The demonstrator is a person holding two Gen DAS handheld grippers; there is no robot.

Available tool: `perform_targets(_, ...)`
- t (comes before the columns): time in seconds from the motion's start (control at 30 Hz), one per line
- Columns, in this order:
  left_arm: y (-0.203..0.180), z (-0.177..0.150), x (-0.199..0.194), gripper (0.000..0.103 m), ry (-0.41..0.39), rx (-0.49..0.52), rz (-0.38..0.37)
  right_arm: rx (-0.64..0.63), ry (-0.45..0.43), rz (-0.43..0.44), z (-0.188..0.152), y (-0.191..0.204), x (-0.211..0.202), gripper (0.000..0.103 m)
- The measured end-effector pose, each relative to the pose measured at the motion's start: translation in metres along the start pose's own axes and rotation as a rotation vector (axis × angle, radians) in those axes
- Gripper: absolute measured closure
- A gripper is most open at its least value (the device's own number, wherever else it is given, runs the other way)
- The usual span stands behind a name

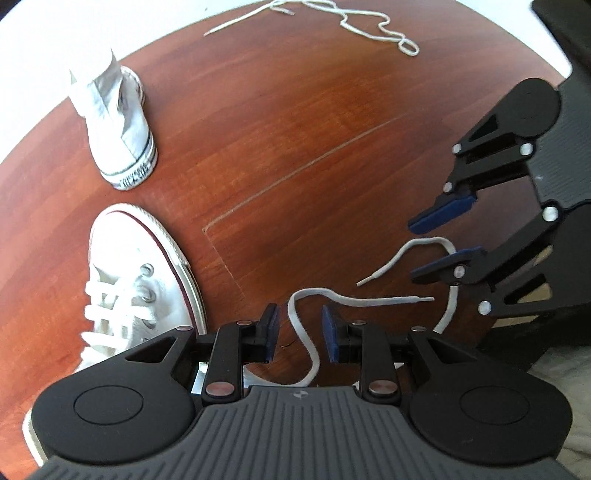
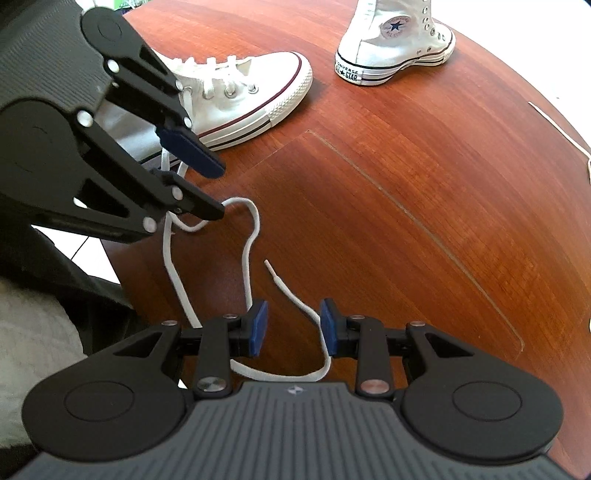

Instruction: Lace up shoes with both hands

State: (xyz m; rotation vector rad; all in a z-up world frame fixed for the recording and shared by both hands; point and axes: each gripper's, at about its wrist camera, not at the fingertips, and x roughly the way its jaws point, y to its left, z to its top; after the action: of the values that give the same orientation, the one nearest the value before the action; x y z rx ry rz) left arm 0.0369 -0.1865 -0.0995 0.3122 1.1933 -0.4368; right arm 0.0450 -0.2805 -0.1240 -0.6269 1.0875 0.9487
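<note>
Reddish-brown wooden table (image 1: 332,129) fills both views, round-edged, with a faint scored line across it. Two white canvas high-tops sit on it: the near shoe (image 2: 240,96) partly laced, toe toward the table's middle; the far shoe (image 2: 395,40) upright, eyelets empty, well apart from the grippers. Left gripper (image 1: 297,338) points steeply down, jaws parted, one lace end (image 1: 314,354) running between the pads with no pad pressing it. Right gripper (image 2: 293,328) likewise stands apart, the other lace end (image 2: 291,299) lying between its pads on the wood, unheld. Spare lace (image 1: 369,29) lies loose at the far rim. Risks, as I judge them: both ends curl and cross near each other, so a jaw could close on the wrong strand or on bare wood; a pull on a slack end could drag the near shoe, since nothing steadies it. Hard to read: the near shoe's upper eyelets are hidden behind the left gripper in the right view, so how far the lacing has got cannot be told; the far shoe's top is cut off.
</note>
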Motion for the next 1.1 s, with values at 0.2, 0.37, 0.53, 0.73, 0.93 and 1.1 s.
perform_targets(0.2,0.003,-0.002,0.014,0.086,0.024,-0.02,-0.012,0.001,0.006,0.004,0.0,-0.002,0.002,0.072)
perform_targets(0.37,0.004,-0.006,0.022,0.097,0.039,-0.028,-0.03,-0.01,0.014,0.025,0.002,-0.002,0.007,0.084)
perform_targets(0.53,0.005,-0.008,0.022,0.1,0.029,-0.034,-0.034,-0.039,0.01,0.049,0.005,0.0,0.012,0.087)
perform_targets(0.73,0.006,-0.008,0.012,0.1,0.006,-0.047,-0.037,-0.073,0.018,0.071,0.01,0.002,0.021,0.091)
perform_targets(0.93,0.006,-0.009,-0.012,0.1,-0.039,-0.056,-0.041,-0.09,0.029,0.076,0.012,0.003,0.027,0.1)
perform_targets(1.1,0.006,-0.013,-0.034,0.1,-0.071,-0.057,-0.06,-0.074,0.024,0.068,0.014,-0.001,0.027,0.103)
